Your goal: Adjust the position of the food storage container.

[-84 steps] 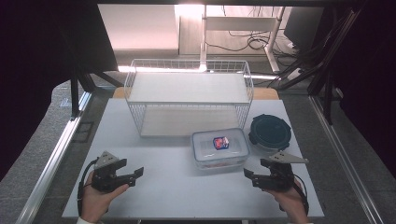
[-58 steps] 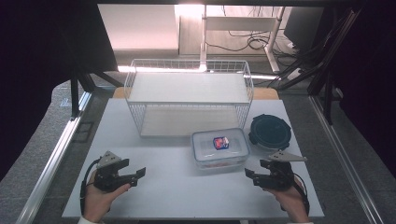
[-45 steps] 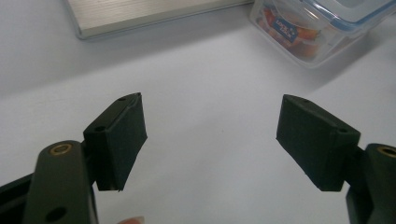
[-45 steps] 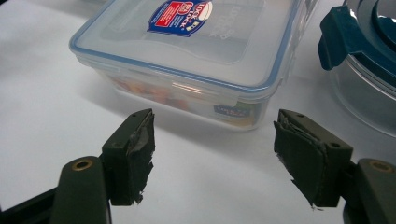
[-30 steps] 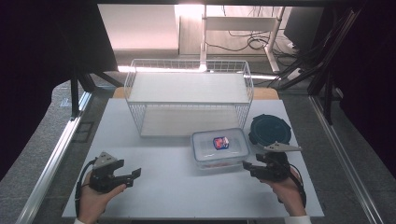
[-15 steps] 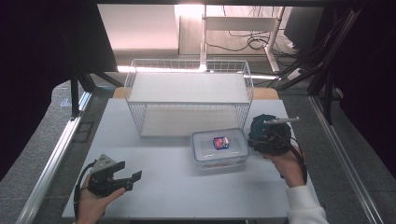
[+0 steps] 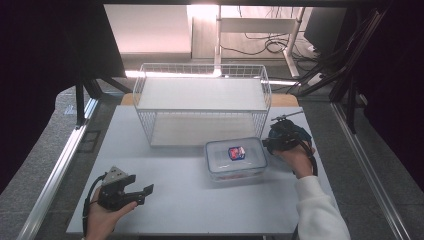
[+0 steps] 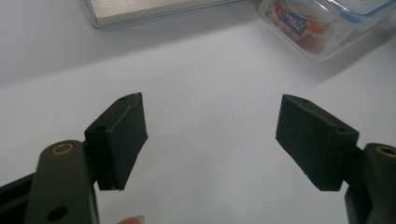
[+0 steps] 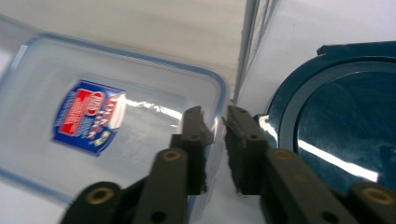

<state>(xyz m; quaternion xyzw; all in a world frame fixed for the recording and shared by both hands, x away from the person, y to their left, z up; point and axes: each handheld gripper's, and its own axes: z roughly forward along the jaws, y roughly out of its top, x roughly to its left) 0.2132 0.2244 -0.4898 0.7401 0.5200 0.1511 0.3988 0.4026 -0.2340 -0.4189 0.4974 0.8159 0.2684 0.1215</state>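
Two hand-held grippers are at work over the white tabletop (image 7: 180, 200). The right hand-held gripper (image 9: 215, 122) sits at the right edge of the clear lidded container (image 7: 235, 158), which lies in front of the white wire basket (image 7: 202, 110). Its jaws have just been closing and now stand almost together, with a thin gap left between the pads; in the right gripper view they straddle the container's blue-trimmed rim, though blur makes it hard to say whether the pads actually press on that rim. Just beside it lies a dark teal round lid (image 9: 345, 116), cut off by the frame there and mostly covered by the gripper and hand in the high view. The container's label (image 7: 236, 152) is too small to read, and its contents show only as an orange blur in the left gripper view. The left hand-held gripper (image 7: 145, 190) rests near the front left of the tabletop, jaws spread wide with nothing between them, well apart from the container.
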